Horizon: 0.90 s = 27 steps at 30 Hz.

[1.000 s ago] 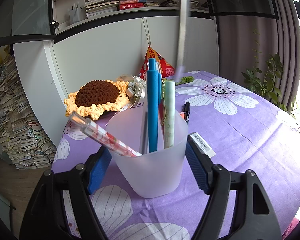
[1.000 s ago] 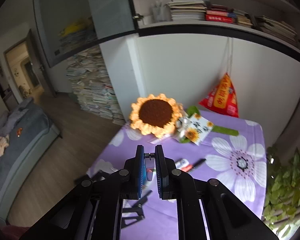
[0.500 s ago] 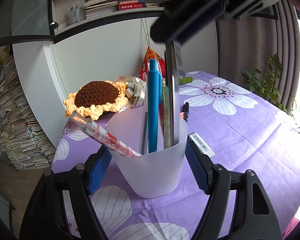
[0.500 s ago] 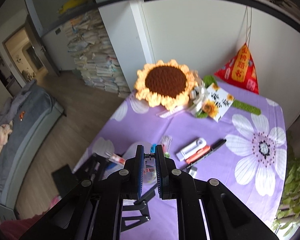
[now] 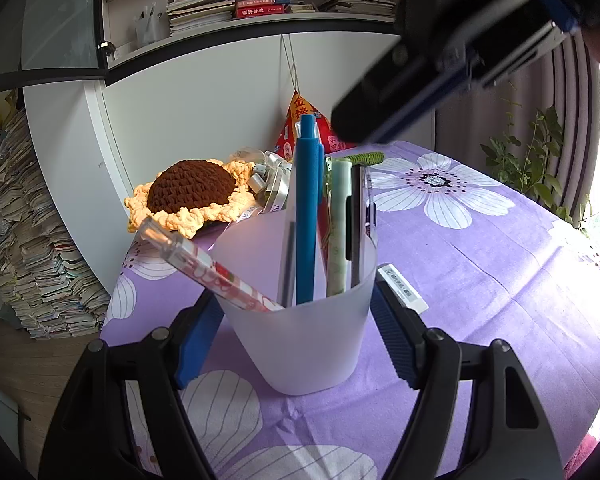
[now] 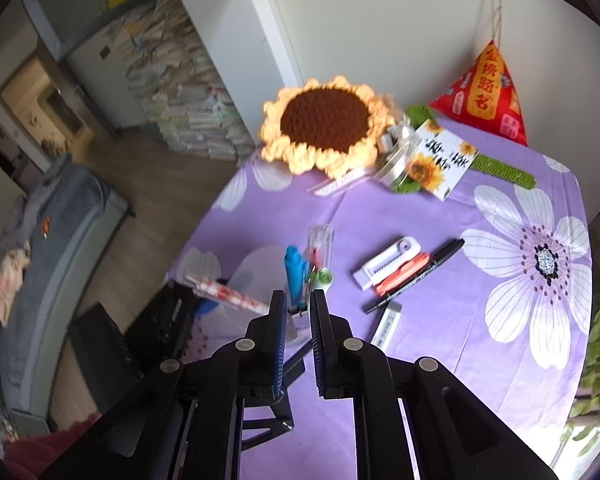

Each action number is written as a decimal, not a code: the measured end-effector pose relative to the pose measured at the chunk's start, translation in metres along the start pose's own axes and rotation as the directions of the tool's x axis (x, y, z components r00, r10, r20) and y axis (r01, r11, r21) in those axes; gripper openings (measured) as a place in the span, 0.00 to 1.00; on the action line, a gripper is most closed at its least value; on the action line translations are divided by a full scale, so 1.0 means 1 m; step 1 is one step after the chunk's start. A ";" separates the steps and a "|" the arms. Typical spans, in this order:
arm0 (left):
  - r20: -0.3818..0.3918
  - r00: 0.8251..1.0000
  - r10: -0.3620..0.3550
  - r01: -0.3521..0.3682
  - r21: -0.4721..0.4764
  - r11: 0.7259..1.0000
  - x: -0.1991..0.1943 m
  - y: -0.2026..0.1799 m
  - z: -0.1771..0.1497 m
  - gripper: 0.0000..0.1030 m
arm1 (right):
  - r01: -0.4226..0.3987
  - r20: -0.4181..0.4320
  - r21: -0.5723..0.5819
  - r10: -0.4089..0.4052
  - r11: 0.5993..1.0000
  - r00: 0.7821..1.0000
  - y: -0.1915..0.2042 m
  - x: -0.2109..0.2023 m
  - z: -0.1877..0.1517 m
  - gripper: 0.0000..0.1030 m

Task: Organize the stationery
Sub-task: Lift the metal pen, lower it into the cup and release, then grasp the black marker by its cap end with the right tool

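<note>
The step in hand looks like dropping a pen into the frosted cup (image 5: 300, 320), which stands near the desk's (image 6: 460, 360) front left corner. The left claw (image 5: 296, 328) holds the cup, a blue pad pressed to each side. Above it the right claw (image 6: 298, 312) is nearly shut on the top of a thin dark pen (image 5: 356, 224), whose shaft already stands inside the cup beside the blue pen (image 5: 306, 208) and the pale green pen (image 5: 336, 232).

The next move probably calls for spreading the right claw and lifting straight up, clear of the tall blue pen.

A black marker (image 6: 416, 276), an orange pen (image 6: 404, 274), a white correction tape (image 6: 388, 262) and an eraser (image 6: 388, 324) lie on the cloth just right of the cup. The crocheted sunflower (image 6: 324, 124) sits well apart at the far edge.
</note>
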<state>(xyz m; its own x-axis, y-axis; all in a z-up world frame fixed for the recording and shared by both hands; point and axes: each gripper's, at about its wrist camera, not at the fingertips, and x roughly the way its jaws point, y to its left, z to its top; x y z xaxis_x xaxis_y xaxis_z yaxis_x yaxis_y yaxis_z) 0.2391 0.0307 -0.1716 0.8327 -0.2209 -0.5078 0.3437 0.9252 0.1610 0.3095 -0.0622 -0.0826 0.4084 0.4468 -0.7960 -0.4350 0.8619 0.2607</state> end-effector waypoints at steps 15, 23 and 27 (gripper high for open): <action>0.001 1.000 -0.001 0.001 0.001 1.000 0.000 0.001 0.000 0.71 | 0.245 -0.215 0.386 -0.172 0.889 0.962 -0.153 0.070 0.023 0.11; 0.001 1.000 -0.002 0.002 -0.001 1.000 0.000 0.000 0.000 0.71 | 0.267 -0.296 0.462 -0.137 0.846 0.945 -0.181 0.114 0.047 0.12; 0.002 1.000 -0.003 0.003 -0.001 1.000 -0.001 0.001 0.001 0.71 | 0.267 -0.321 0.488 -0.114 0.831 0.940 -0.185 0.129 0.056 0.11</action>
<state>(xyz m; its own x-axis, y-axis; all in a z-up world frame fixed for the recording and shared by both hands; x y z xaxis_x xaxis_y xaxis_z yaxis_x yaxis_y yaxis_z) 0.2393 0.0310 -0.1704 0.8324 -0.2247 -0.5066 0.3461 0.9247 0.1584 0.4878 -0.1506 -0.2028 0.1762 0.2453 -0.9533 0.1386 0.9526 0.2708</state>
